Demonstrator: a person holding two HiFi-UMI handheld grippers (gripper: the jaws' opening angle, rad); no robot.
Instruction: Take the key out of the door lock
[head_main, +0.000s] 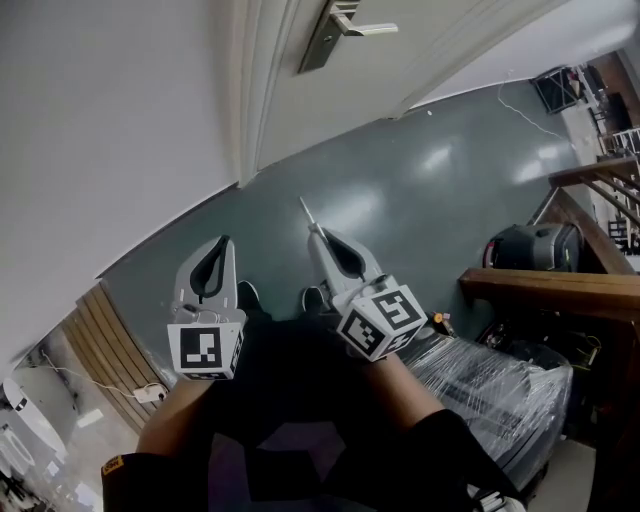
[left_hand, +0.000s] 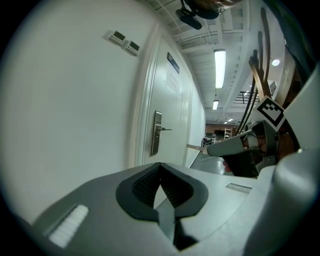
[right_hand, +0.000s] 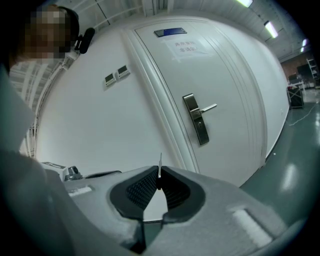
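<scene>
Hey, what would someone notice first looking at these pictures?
The right gripper, at the centre of the head view, pinches a thin key that points toward the white door. The door's lever handle sits at the top. The left gripper, alongside the right, is shut and empty.

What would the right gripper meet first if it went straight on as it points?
Likely the door frame, left of the lock plate; the key it holds would touch first. Depth is unclear.
</scene>
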